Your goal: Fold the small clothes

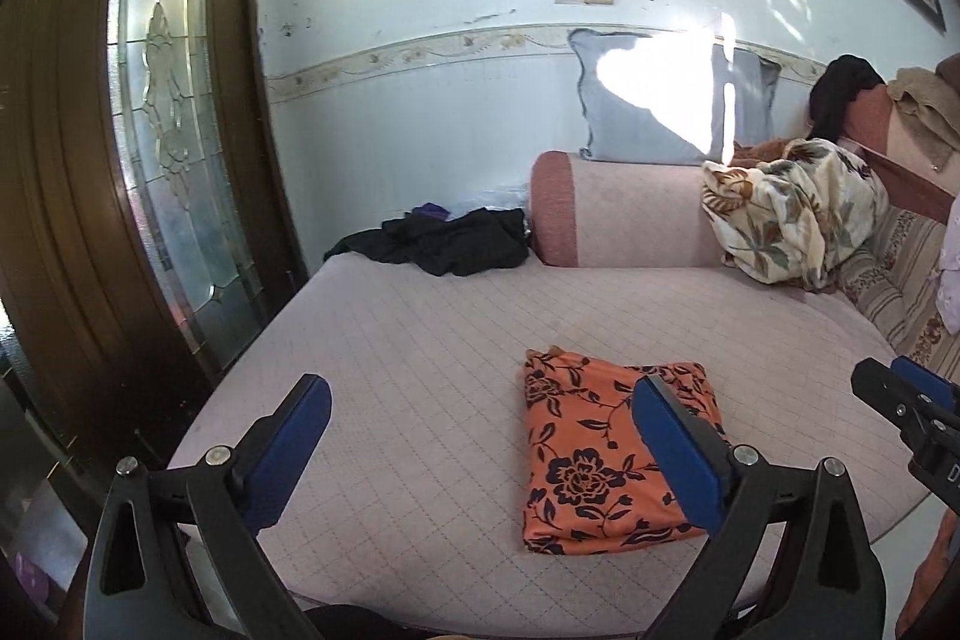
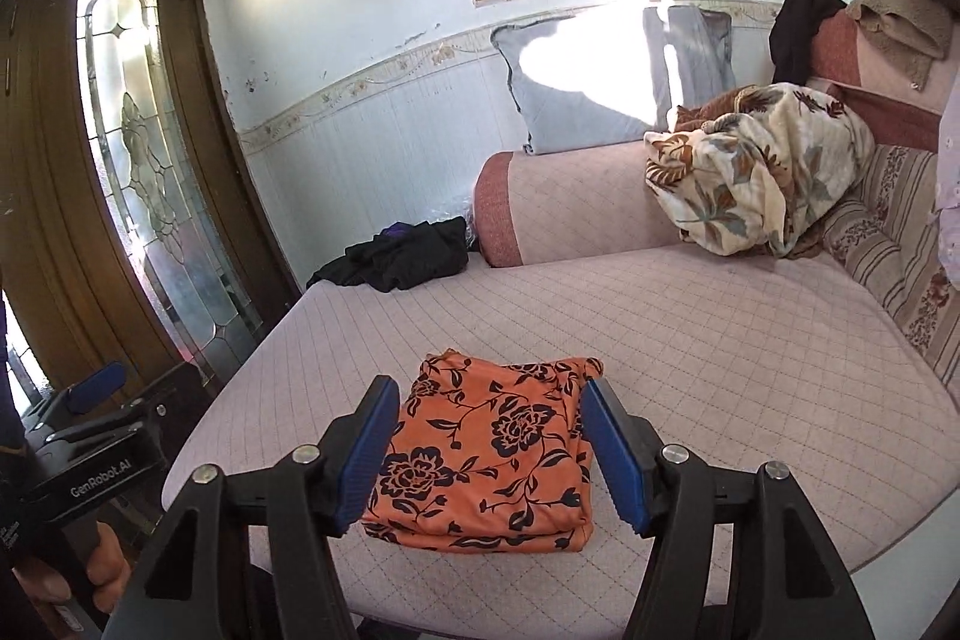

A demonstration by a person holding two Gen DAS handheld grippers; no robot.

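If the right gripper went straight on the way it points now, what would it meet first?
Most likely the folded orange floral garment, lying on the quilted cushion directly between the open right gripper fingers; depth is uncertain.

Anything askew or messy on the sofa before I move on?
The folded orange floral garment lies flat and tidy. The black clothes lie crumpled at the seat's far corner, and a floral blanket is bunched against the backrest. Nothing looks damaged.

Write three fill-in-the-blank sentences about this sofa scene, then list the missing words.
1. The folded orange floral garment lies on the ____.
2. Both the left tongs and right tongs are ____ and hold nothing.
3. The crumpled pile by the armrest is ____ in colour.

Missing: sofa seat; open; black
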